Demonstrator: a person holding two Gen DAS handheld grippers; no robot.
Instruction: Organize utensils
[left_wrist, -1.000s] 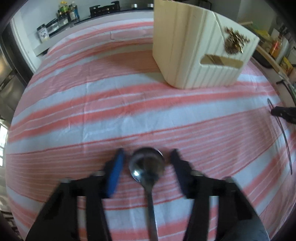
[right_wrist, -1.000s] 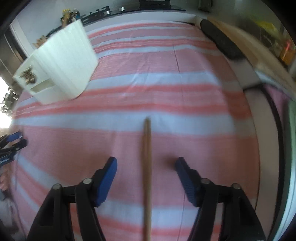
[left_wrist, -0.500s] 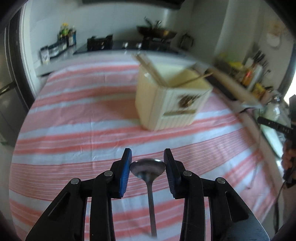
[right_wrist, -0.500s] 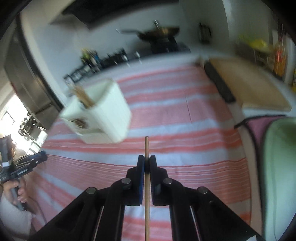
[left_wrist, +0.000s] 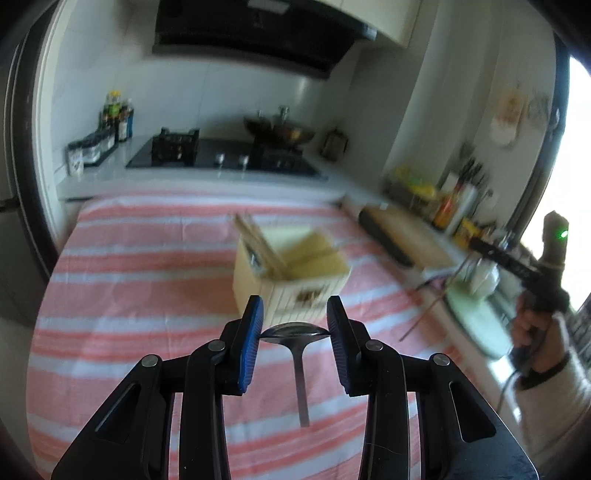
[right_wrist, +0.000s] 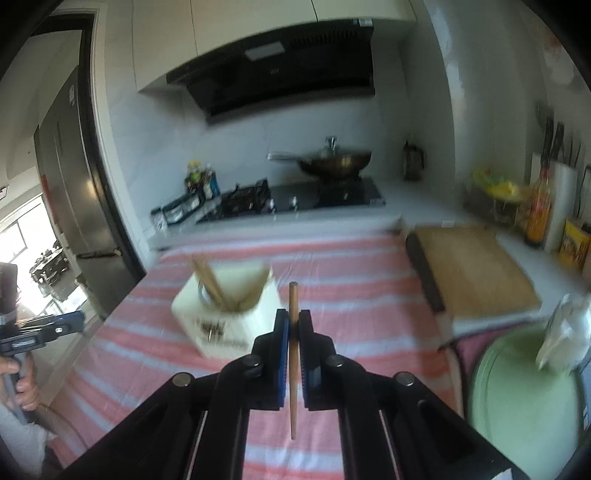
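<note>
My left gripper (left_wrist: 294, 325) is shut on a metal spoon (left_wrist: 298, 363): the blue pads pinch the bowl from both sides and the handle hangs down over the striped cloth (left_wrist: 129, 295). My right gripper (right_wrist: 293, 325) is shut on a wooden chopstick (right_wrist: 293, 295), which runs up through the pads and hangs below them. Ahead of both stands the cream utensil holder (left_wrist: 291, 284) (right_wrist: 225, 314), with several chopsticks leaning inside it. In the left wrist view the right gripper shows at the far right, held by a hand (left_wrist: 532, 325).
A wooden cutting board (right_wrist: 472, 273) lies right of the cloth, with a green round lid (right_wrist: 524, 384) nearer. Behind the table runs a counter with a stove (right_wrist: 291, 199), a wok (right_wrist: 332, 162) and bottles (right_wrist: 539, 210). A fridge (right_wrist: 74, 206) stands at the left.
Both grippers rose well off the cloth and tilted up toward the kitchen. The left lifted the spoon; the right closed on the chopstick and lifted it.
</note>
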